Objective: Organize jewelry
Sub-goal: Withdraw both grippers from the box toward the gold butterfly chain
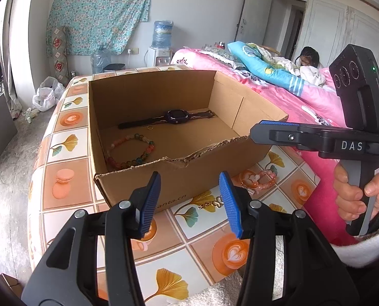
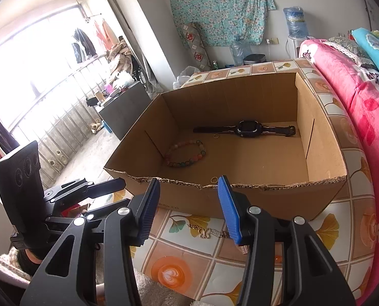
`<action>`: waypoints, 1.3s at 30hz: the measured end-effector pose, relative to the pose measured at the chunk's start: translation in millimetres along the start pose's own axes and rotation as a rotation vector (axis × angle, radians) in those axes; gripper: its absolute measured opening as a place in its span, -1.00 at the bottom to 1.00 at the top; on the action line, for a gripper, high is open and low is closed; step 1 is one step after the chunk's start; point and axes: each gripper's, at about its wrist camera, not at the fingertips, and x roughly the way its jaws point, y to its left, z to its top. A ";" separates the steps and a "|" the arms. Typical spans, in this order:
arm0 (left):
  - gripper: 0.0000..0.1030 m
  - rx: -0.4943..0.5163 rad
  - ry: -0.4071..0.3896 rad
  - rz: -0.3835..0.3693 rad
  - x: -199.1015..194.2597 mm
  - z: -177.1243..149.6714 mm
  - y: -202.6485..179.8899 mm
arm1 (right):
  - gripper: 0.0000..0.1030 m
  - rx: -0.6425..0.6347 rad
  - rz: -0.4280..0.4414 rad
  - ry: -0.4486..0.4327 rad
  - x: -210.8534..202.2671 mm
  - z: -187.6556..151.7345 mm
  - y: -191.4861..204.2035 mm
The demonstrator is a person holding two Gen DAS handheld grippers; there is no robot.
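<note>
Right wrist | cardboard box [image 2: 324, 153] | holds watch [image 2: 248, 128], bead bracelet [image 2: 185, 153], ring [image 2: 216, 136]

The right gripper [image 2: 189, 205] is held with its jaws apart and empty, just before the torn near wall of a box [image 2: 324, 150]. Inside, a watch [image 2: 248, 128] is laid along the far wall, a bracelet [image 2: 185, 153] at the left, a small ring [image 2: 216, 136] between them. A gold chain [image 2: 204, 232] lies on the tablecloth [image 2: 189, 267]. The left gripper [image 2: 108, 185] is seen at left.
</note>
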 end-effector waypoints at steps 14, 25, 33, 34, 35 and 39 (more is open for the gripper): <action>-0.12 0.012 0.015 0.027 5.7 0.2 -0.8 | -0.09 0.015 0.011 0.003 1.6 -1.6 -2.2; -0.12 0.011 0.016 0.027 5.7 0.0 -0.4 | -0.09 0.008 0.013 -0.002 0.7 -1.1 2.5; -0.12 0.010 0.018 0.026 5.7 -0.7 -0.5 | -0.09 0.005 0.018 -0.003 -0.2 -1.0 4.4; -0.12 0.011 0.018 0.026 5.6 -1.3 -0.6 | -0.09 0.004 0.018 -0.003 -0.3 -1.1 4.4; -0.12 0.012 0.018 0.027 5.6 -2.0 -0.6 | -0.09 0.003 0.018 -0.003 -0.5 -1.0 4.3; -0.12 0.015 0.021 0.027 6.0 -4.0 -1.8 | -0.09 0.004 0.020 -0.001 -0.5 -1.9 5.0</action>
